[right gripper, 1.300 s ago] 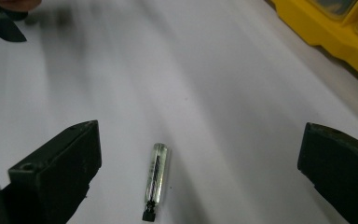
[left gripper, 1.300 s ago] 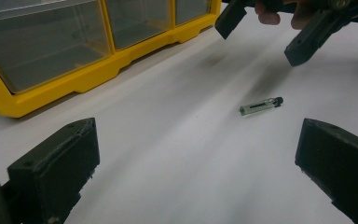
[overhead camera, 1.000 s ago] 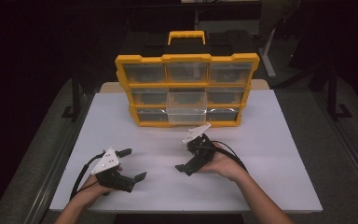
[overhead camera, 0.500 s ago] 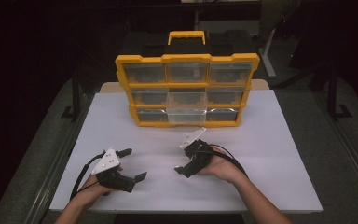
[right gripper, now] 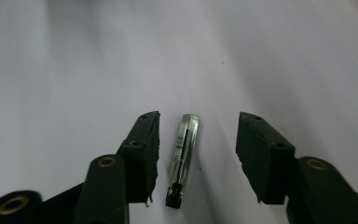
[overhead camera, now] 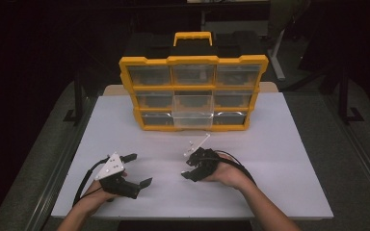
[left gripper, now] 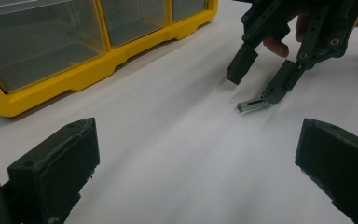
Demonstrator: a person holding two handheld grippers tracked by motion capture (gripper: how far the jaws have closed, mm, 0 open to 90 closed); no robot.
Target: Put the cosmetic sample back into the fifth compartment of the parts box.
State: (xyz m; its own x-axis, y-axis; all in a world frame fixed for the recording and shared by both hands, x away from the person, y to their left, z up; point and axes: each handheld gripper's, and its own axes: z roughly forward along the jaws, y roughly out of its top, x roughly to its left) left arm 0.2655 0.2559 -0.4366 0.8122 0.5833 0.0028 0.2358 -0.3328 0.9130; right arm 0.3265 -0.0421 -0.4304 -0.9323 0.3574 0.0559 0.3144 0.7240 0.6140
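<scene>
So far the right tool (right gripper: 196, 154), its jaws just closing, straddles but does not grip the small glass vial (right gripper: 185, 149) on the tabletop (overhead camera: 279, 144), while the left tool (overhead camera: 136, 169) waits open, and lifting remains

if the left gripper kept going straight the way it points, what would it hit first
Probably the right gripper, poised over a small clear tube on the white table; depth is unclear, and the left gripper might pass beside it.

No readable text, labels or numbers anywhere.
</scene>
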